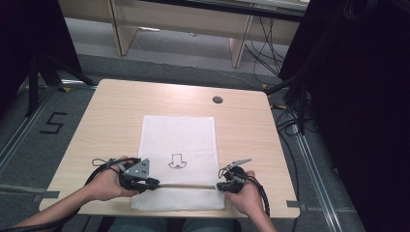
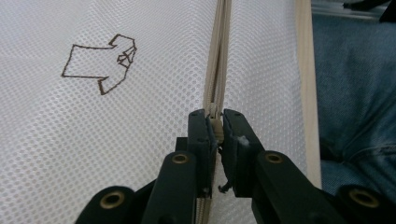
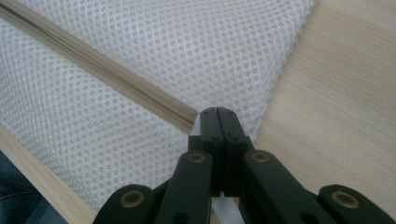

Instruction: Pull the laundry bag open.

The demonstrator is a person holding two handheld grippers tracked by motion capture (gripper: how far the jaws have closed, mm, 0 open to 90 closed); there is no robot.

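A white mesh bag point(image 1: 179, 140) lies flat on the wooden table point(image 1: 111, 106), with a small brown shirt drawing point(image 1: 177, 161) on it. A beige zipper point(image 1: 186, 186) runs across the bag near the front edge. My left gripper point(image 1: 153, 184) is at the zipper's left end, shut on the zipper pull point(image 2: 215, 124). At the zipper's right end, my right gripper point(image 1: 219, 185) is shut on the bag's edge. In the right gripper view the jaws point(image 3: 218, 113) meet where the zipper point(image 3: 116, 74) ends, with white fabric pinched between them.
A round black grommet point(image 1: 217, 100) sits in the table's far right part. The table's front edge runs just below both hands. Black curtains and loose cables point(image 1: 295, 121) stand to the right. The person's blue trousers point(image 2: 355, 93) lie beyond the table edge.
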